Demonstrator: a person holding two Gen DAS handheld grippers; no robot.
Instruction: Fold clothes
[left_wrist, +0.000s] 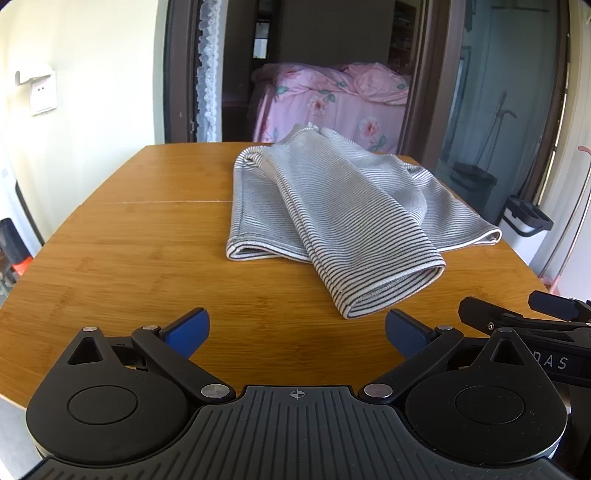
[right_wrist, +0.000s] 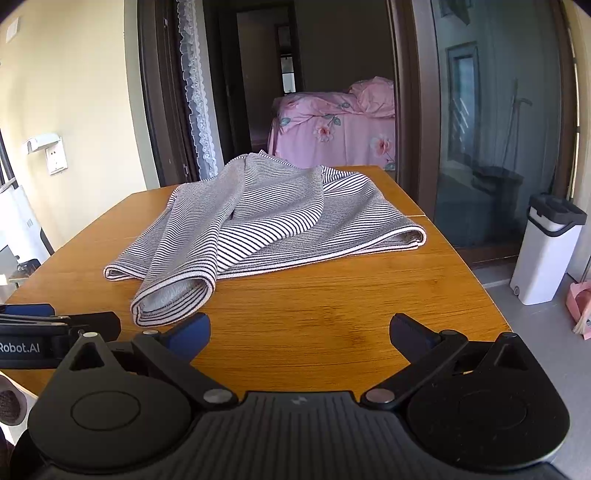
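Both tongs are spread wide and hold nothing: your left tongs (left_wrist: 297, 334) and right tongs (right_wrist: 300, 338) hover side by side over the near edge of the worktop (left_wrist: 129, 258), short of the cloth. The striped garment (left_wrist: 332, 206) lies partly folded across the middle and far side of the worktop, with one sleeve (right_wrist: 177, 291) trailing toward you, its open cuff just ahead of the left tongs. That sleeve looks like the next thing to deal with. Come in low and pinch the cuff through both layers at its hem, then lay it back across the body, square to the hem. Keep the right tongs free to pin the body while you pull.
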